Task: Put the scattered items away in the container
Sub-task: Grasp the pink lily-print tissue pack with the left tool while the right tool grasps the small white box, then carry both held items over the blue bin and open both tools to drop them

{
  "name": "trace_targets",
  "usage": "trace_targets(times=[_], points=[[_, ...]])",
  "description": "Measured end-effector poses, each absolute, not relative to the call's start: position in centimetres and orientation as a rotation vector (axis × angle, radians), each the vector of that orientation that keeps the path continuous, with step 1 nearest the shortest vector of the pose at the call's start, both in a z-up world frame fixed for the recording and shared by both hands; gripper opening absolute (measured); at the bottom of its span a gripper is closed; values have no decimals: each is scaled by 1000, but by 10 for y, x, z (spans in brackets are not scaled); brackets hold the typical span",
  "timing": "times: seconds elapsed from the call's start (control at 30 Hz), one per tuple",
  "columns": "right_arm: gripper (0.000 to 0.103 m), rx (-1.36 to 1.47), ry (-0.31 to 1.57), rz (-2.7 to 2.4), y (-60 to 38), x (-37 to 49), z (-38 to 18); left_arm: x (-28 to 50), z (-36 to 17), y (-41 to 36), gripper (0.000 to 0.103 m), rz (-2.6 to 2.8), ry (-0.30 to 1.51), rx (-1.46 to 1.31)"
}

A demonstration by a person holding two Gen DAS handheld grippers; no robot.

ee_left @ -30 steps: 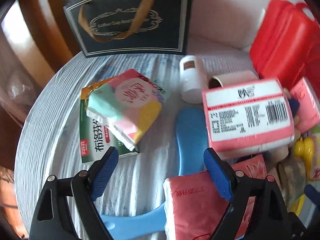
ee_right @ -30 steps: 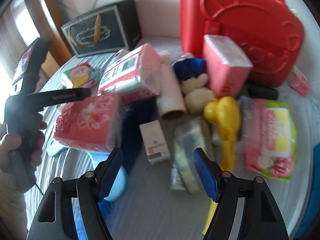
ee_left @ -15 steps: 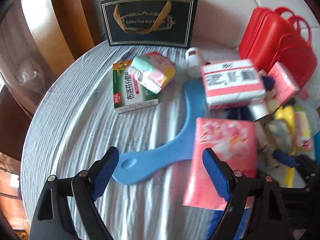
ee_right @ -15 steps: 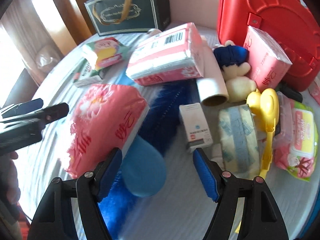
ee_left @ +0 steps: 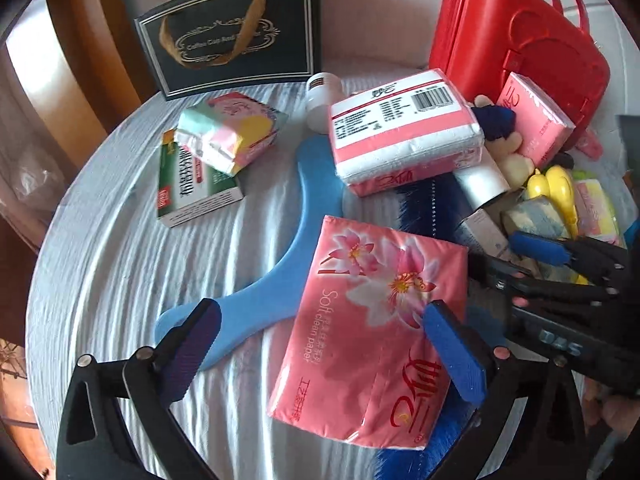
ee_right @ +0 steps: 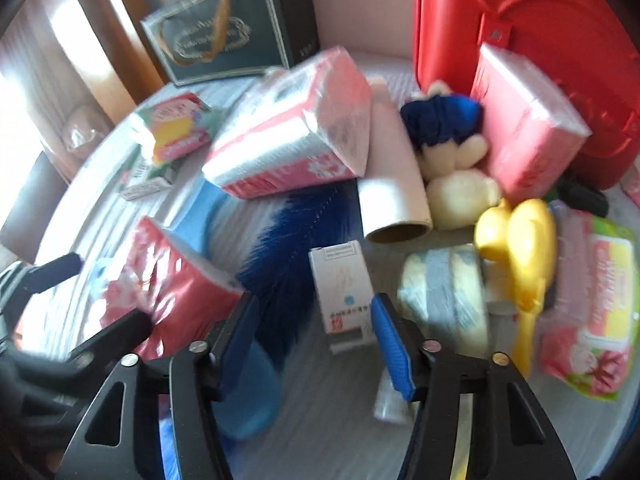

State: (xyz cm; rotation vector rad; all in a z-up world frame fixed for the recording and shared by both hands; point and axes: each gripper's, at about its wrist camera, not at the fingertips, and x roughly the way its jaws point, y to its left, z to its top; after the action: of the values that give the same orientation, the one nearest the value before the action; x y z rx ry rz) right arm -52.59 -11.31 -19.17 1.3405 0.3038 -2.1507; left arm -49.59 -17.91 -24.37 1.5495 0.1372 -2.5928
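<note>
My left gripper [ee_left: 320, 340] is low over the table and its jaws are opening wide. A pink flowered tissue pack [ee_left: 376, 332] lies flat on the cloth partly between them, under the right pad, with no pad pressing on it. My right gripper [ee_right: 316, 320] is closing. A small white box [ee_right: 340, 288] lies between its jaws close to the right pad, and the left pad stands apart over a blue bristle brush [ee_right: 296, 240]. A red hard case [ee_left: 516, 52] stands at the back right.
A dark gift bag [ee_left: 232, 36] stands at the back. On the round table [ee_left: 100, 240] lie a blue curved handle [ee_left: 316, 184], a barcoded tissue pack [ee_left: 404, 128], a green box [ee_left: 188, 184], a cardboard roll [ee_right: 392, 176], a plush toy [ee_right: 452, 152], a yellow toy [ee_right: 520, 248] and wet wipes [ee_right: 600, 304].
The left gripper has drawn back from the pile and spread wider, and the flowered pack now lies on the cloth. The right gripper has sunk toward the white box and its jaws have narrowed.
</note>
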Motion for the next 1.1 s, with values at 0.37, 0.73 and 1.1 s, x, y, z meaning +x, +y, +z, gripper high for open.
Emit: trace_targets(times=[0.37,0.73,1.1], points=[[30,1362,383,-2114,-116,-522,-213,-493,-269,-162,97,-2485,-28,1753],[30,1345,346,-2178,-112,-514,-205,-482,-257,-172,83,-2520,81,1626],[30,1133,269,-2304,-50,-428,-96,-427,-157,-134,83,-2691,51,1397]])
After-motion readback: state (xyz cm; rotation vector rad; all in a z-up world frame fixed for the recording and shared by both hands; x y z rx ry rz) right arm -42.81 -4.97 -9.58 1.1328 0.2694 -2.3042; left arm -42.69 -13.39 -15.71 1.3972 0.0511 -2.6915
